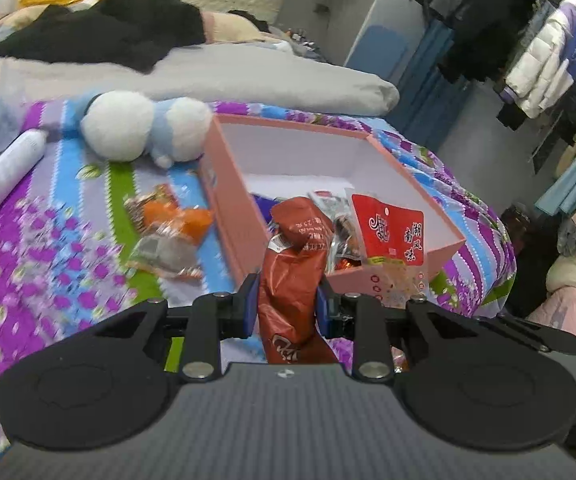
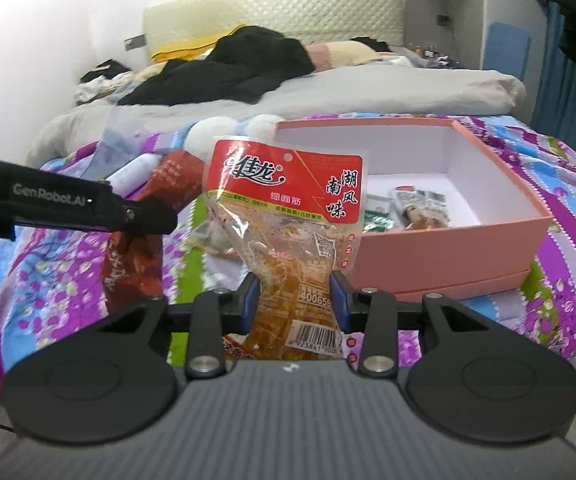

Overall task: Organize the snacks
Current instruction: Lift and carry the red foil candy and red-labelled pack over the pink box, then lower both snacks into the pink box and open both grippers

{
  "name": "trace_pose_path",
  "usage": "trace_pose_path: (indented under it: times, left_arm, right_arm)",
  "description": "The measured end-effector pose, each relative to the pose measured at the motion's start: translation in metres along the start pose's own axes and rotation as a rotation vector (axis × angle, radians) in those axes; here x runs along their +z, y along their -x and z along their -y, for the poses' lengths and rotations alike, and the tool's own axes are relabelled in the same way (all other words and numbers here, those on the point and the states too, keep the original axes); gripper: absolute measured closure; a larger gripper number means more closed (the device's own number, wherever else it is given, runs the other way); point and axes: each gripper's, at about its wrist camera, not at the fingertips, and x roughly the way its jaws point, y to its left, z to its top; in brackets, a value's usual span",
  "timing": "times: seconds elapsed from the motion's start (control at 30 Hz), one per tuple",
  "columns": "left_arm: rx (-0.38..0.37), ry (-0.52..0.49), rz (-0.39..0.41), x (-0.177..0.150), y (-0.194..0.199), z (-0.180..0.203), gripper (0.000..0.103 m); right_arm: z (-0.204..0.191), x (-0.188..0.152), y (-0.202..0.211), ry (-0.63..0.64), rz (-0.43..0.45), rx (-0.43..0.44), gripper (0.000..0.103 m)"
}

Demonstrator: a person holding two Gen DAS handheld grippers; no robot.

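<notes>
Two snack packets are held up over a patterned bedspread (image 1: 48, 248), evidently for dropping into the open pink box (image 1: 232, 208), where several packets are already gathered. The left gripper (image 1: 286, 304) is clamped on a crinkled brown foil packet (image 1: 293, 264); the right gripper (image 2: 293, 300) is clamped low on a glossy red-topped clear bag (image 2: 288, 208). Two orange wrappers (image 1: 168, 228) are left lying beside the stiff cardboard box, near a plush toy (image 1: 144, 128).

Bright indoor light; wall blown out; motion blur on bedspread (image 1: 48, 264); fisheye-bent edges.
</notes>
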Motion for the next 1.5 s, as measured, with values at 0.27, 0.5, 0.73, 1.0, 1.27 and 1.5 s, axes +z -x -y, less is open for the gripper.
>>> trace_pose_path:
  times: [0.27, 0.5, 0.73, 1.0, 1.27, 1.5]
  left_arm:
    - [-0.014, -0.049, -0.002, 0.051, -0.054, 0.021, 0.070]
    - [-0.032, -0.036, -0.059, 0.092, -0.108, 0.027, 0.070]
    - [-0.002, -0.034, -0.140, 0.109, -0.157, 0.030, 0.070]
    - [0.039, -0.068, -0.203, 0.095, -0.184, 0.033, 0.070]
    - [0.044, -0.034, -0.157, 0.102, -0.173, 0.026, 0.037]
    - [0.041, -0.049, -0.103, 0.106, -0.146, 0.028, 0.037]
  right_arm:
    - [0.043, 0.037, -0.028, -0.025, 0.048, -0.064, 0.063]
    - [0.075, 0.065, -0.061, -0.036, 0.042, -0.095, 0.063]
    - [0.100, 0.067, -0.096, -0.091, -0.012, -0.117, 0.062]
    - [0.105, 0.057, -0.113, -0.122, -0.045, -0.089, 0.059]
    - [0.112, 0.067, -0.117, -0.133, -0.041, -0.084, 0.032]
    - [0.110, 0.066, -0.104, -0.137, -0.014, -0.086, 0.032]
